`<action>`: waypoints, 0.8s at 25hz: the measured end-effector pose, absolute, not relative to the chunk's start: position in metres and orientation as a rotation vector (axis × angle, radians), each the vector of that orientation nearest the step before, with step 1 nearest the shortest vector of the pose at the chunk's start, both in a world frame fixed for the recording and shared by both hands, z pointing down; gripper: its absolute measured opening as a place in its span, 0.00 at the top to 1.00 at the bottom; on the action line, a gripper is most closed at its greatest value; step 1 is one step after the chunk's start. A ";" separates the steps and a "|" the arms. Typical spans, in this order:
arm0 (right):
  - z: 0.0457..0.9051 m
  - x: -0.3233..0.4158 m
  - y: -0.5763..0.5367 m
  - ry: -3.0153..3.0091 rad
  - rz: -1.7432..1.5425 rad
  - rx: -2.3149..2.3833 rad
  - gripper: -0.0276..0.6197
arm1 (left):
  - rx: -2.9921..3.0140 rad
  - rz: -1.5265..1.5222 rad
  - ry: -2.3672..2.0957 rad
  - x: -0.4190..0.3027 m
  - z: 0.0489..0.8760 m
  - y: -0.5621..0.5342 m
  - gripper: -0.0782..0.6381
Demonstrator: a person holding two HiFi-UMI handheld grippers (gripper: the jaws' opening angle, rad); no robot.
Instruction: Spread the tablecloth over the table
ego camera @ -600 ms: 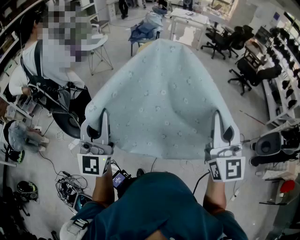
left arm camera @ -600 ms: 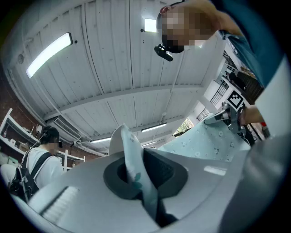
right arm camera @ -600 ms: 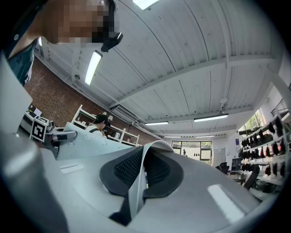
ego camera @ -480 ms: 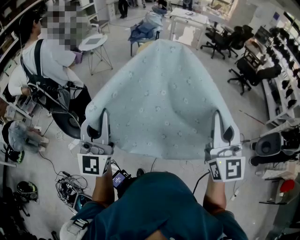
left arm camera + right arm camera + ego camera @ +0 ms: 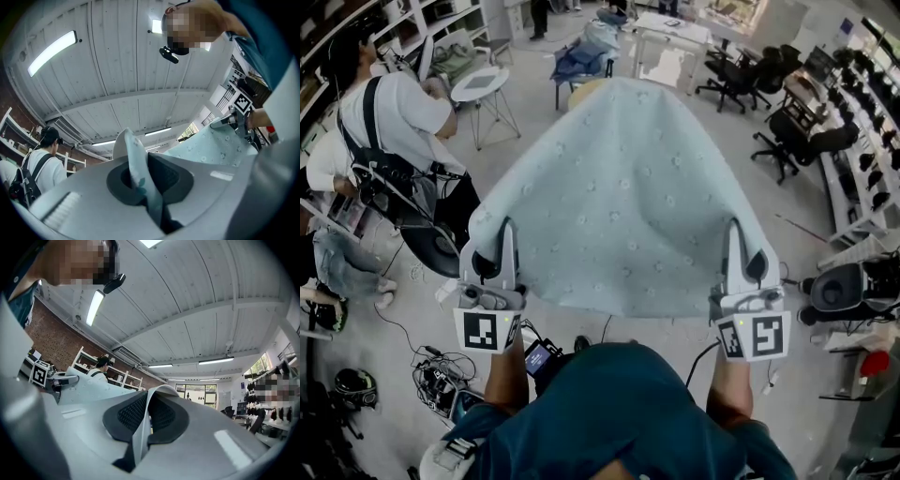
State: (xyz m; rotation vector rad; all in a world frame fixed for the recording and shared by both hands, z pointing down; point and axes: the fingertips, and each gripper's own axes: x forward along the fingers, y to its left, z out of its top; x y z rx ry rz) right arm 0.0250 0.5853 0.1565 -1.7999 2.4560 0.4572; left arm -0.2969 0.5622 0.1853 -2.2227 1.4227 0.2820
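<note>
The pale blue fabric tablecloth with small flower print hangs spread out, its near corners raised, its far end draped over a round table.

No readable txt, labels or nos. in any view

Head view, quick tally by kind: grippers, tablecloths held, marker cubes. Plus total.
Grippers: 2, left gripper and right gripper, jaws shut on the cloth
Tablecloth: 1, light blue, held by both
Marker cubes: 2, left cube and right cube
Total: 5
</note>
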 end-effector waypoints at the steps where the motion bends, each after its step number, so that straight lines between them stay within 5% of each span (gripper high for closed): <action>1: 0.156 0.025 0.585 2.453 0.451 -1.802 0.94 | -2.225 0.282 1.421 -0.298 0.185 0.562 0.88; 20: 0.164 0.013 0.571 2.407 0.442 -1.906 0.94 | -2.299 0.352 1.357 -0.304 0.205 0.530 0.88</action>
